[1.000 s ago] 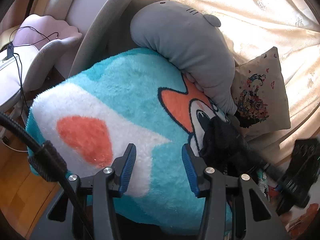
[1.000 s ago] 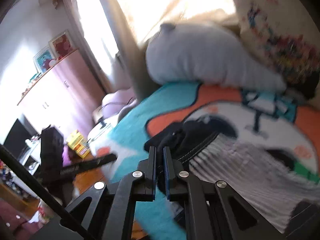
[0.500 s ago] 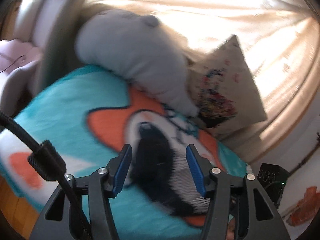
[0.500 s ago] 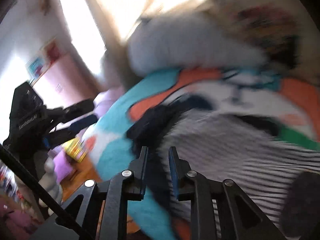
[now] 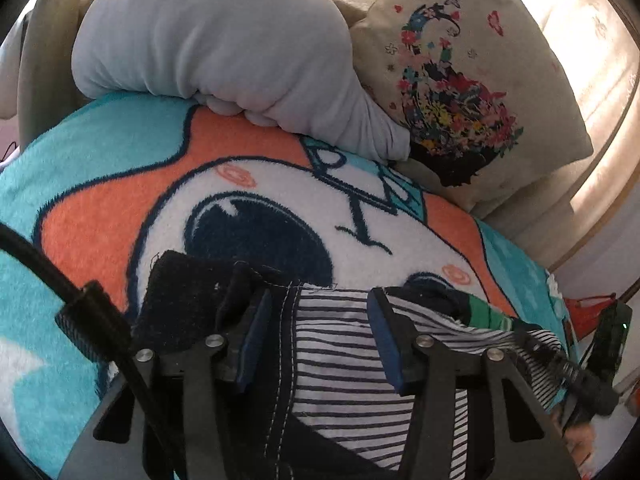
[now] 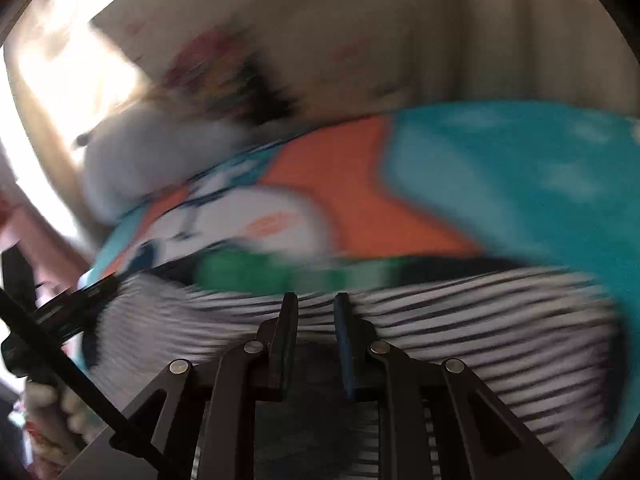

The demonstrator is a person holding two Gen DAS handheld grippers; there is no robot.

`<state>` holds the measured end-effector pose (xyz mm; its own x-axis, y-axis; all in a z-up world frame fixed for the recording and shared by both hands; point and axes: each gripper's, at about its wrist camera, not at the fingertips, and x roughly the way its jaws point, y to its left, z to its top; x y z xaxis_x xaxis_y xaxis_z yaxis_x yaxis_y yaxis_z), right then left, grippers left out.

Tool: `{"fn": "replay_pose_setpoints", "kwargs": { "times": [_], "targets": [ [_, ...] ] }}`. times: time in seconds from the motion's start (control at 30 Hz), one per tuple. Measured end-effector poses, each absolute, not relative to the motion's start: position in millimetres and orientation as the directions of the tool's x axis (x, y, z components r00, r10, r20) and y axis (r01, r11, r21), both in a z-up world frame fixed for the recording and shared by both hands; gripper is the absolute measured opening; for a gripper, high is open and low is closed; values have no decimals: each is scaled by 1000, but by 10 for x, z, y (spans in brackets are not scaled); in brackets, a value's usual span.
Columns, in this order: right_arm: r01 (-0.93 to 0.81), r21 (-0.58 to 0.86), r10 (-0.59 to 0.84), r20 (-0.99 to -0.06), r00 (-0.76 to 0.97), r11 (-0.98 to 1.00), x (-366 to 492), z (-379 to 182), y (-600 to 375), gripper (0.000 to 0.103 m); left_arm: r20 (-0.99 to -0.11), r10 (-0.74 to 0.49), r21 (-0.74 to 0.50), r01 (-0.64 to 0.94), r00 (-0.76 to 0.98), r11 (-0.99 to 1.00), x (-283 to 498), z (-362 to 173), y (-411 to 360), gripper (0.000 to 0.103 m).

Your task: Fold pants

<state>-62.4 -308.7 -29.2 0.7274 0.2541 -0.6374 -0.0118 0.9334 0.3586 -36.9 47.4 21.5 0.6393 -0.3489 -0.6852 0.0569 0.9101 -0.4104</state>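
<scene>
The pants (image 5: pixel 336 356) are white with thin black stripes, a dark waistband and a green band. They lie on a fluffy teal, orange and white blanket (image 5: pixel 120 184). My left gripper (image 5: pixel 316 336) is open, low over the waistband end, its blue pads on either side of striped cloth. In the blurred right wrist view my right gripper (image 6: pixel 316 320) is open by a narrow gap over the striped pants (image 6: pixel 500 320), with nothing between the pads. The other gripper (image 6: pixel 72 300) shows at the left edge.
A grey shark plush (image 5: pixel 224 48) and a beige pillow with a floral print (image 5: pixel 460 80) lie at the blanket's far side against a cream curtain (image 5: pixel 600 60). The blanket (image 6: pixel 500 184) stretches to the right in the right wrist view.
Both grippers swung right along the blanket and dropped close to the pants. The right gripper, shut on dark cloth a second ago, has let go and opened slightly.
</scene>
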Motion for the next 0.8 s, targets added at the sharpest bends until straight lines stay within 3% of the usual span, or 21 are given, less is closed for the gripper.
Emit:
{"fn": "replay_pose_setpoints", "kwargs": {
  "times": [0.03, 0.17, 0.27, 0.33, 0.53, 0.67, 0.8],
  "targets": [
    [23, 352, 225, -646, 729, 936, -648, -309, -3243, 2, -684, -348, -407, 60, 641, 911, -379, 210, 479, 49],
    [69, 407, 228, -635, 738, 911, -804, -333, -3732, 0, -693, -326, -374, 67, 643, 925, -396, 219, 420, 49],
    [98, 337, 138, -612, 779, 937, -984, -166, -3711, 11, -688, -331, -390, 55, 646, 919, -486, 371, 403, 48],
    [65, 313, 141, -591, 794, 948, -1068, -84, -3608, 25, -652, -379, -426, 96, 656, 899, -628, 537, 346, 48],
    [-122, 410, 360, -574, 735, 904, -1112, -199, -3258, 25, -623, -503, -426, 280, 599, 861, -885, 574, -165, 50],
    [-29, 384, 284, -629, 724, 923, -1071, -358, -3309, 25, -709, -519, -435, 283, 477, 854, -935, 188, -350, 50],
    [-23, 313, 221, -615, 757, 950, -1091, -68, -3224, 25, -692, -493, -364, 334, 528, 869, -1123, 171, -386, 50]
  ]
}}
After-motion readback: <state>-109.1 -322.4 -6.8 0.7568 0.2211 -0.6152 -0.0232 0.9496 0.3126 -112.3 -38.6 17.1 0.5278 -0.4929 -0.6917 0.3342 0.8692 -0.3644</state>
